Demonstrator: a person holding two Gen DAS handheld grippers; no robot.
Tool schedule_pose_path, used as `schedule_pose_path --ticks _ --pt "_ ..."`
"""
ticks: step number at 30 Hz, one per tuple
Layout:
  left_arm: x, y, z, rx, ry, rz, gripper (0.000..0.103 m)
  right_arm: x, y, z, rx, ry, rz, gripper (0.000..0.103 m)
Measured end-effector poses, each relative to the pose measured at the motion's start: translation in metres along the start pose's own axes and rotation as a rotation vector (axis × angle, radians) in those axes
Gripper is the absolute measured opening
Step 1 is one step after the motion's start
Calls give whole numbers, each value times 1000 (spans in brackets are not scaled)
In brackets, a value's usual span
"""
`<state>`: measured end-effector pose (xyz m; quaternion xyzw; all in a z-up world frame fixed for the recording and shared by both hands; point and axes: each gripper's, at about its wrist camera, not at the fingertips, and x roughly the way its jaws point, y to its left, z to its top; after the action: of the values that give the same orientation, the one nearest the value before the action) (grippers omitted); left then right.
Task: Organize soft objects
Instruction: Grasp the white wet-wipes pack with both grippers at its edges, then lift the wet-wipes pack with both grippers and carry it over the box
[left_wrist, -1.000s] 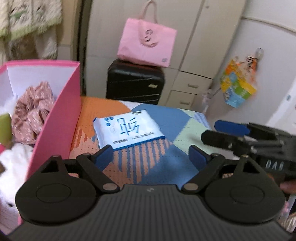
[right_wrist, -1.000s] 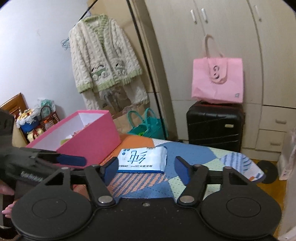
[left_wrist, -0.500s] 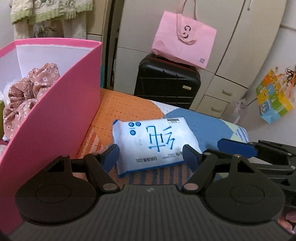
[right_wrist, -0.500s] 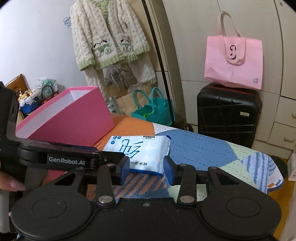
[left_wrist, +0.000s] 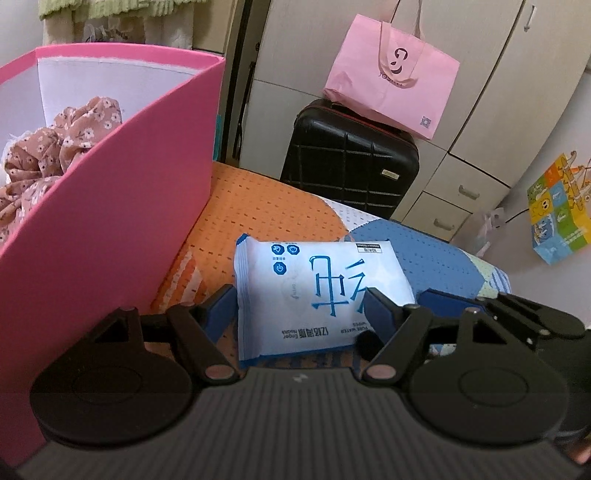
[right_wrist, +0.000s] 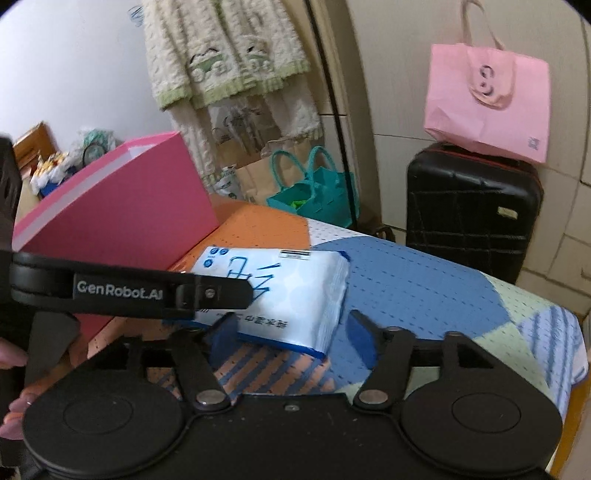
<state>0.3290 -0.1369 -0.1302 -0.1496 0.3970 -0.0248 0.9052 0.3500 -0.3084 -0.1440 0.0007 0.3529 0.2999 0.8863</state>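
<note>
Left wrist view: the left claw (left_wrist: 301, 310) is spread wide, its blue pads on either side of the near end of the wipes pack (left_wrist: 321, 295). The left pad looks to be touching the pack's edge or just beside it; the right pad overlaps the pack's right corner, and contact cannot be told. The pack lies flat on the patchwork counter (left_wrist: 269, 206), printed side up. Directly left of the claw stands the pink box (left_wrist: 110, 229), its wall close to the left finger; a floral cloth (left_wrist: 55, 147) lies inside it. Just right of the claw, the right claw's blue fingertip (left_wrist: 448, 301) reaches in beside the pack. Beyond the counter, ahead of the claw, a black suitcase (left_wrist: 351, 162) carries a pink bag (left_wrist: 395, 81).

Right wrist view: the right claw (right_wrist: 295, 332) is also released, pads wide apart, with the pack's (right_wrist: 295, 291) near corner between them. The left claw's black finger (right_wrist: 147, 288) crosses in from the left, lying over the pack's left part. The box (right_wrist: 129, 206) sits ahead and to the left, the suitcase (right_wrist: 472, 210) and bag (right_wrist: 487, 99) ahead to the right.
</note>
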Motion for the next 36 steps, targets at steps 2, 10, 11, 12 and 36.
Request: schedule_pose_path --ticks 2,10,11,12,36 --pt "0 2 1 -5 8 -5 74 5 7 1 -42 6 -14 85" --pt "-1 -9 -6 97 7 6 72 13 29 -3 -187 7 -79 79" --pt "-1 -10 -7 105 9 -11 72 12 30 -3 -187 4 -69 72" --pt "-1 -11 -7 110 9 -14 72 11 32 -3 -195 0 -61 70" --pt "-43 -21 -34 273 6 -53 70 -22 66 -30 -151 -73 -174 57"
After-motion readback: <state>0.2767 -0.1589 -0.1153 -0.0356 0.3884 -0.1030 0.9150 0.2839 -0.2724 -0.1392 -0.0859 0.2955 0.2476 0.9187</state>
